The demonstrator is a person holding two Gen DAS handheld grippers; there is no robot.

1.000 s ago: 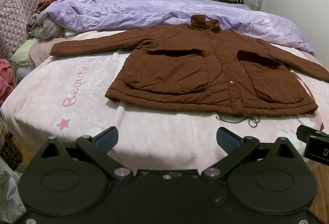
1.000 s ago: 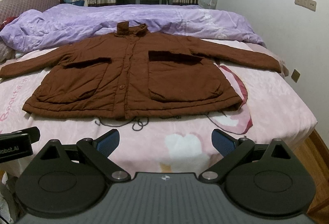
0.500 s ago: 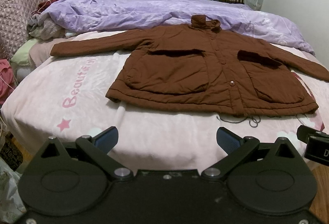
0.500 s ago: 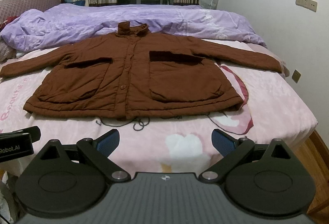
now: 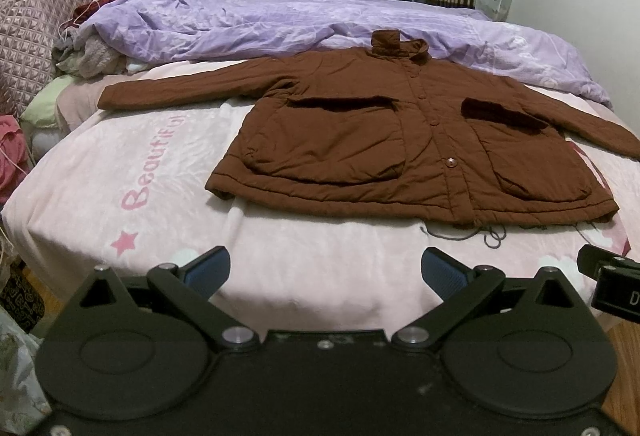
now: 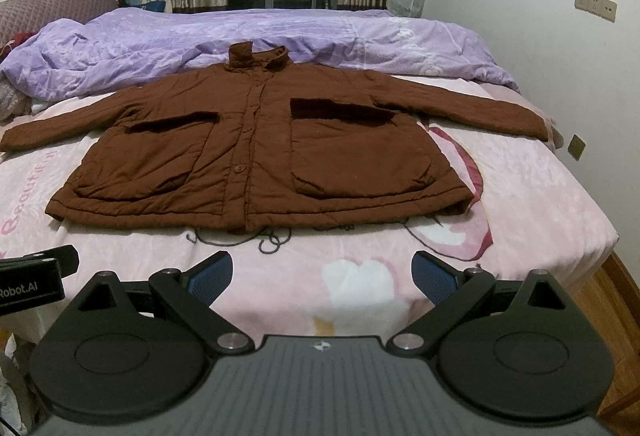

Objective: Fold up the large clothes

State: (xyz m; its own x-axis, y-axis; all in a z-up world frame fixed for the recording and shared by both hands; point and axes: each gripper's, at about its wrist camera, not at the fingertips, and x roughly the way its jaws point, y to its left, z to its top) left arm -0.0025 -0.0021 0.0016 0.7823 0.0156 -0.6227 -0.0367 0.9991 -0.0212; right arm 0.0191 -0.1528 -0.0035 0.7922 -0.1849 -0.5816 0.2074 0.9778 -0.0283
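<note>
A: Brown quilted fabric fills the middle of both views: a padded jacket [image 5: 420, 140] spread face up on the pink bedsheet [image 5: 140, 172], buttoned, collar toward the top of the frame against the purple duvet [image 5: 248, 24].

B: And the sleeves?

A: Both stretched out sideways. In the left wrist view one sleeve [image 5: 180, 92] runs toward the left edge of the frame. In the right wrist view the other sleeve [image 6: 472, 108] reaches the right side of the bed. A loose drawstring [image 6: 272, 242] trails from the hem just below centre.

B: What are the claws doing?

A: Nothing yet. The left gripper [image 5: 326, 272] sits at the bottom of its frame with its blue pads wide apart and only sheet between them. The right gripper [image 6: 322, 270] is the same, fully spread and empty. Both hang near the foot of the bed, apart from the hem.

B: So which step is this?

A: By my reading, the very start: the garment is laid flat and no fold has been made.

B: Next move?

A: Probably each claw goes out to a sleeve or shoulder, pinches it and carries it inward across the chest. The padding looks thick, so a deep bite would help, or the layers may slip.
</note>
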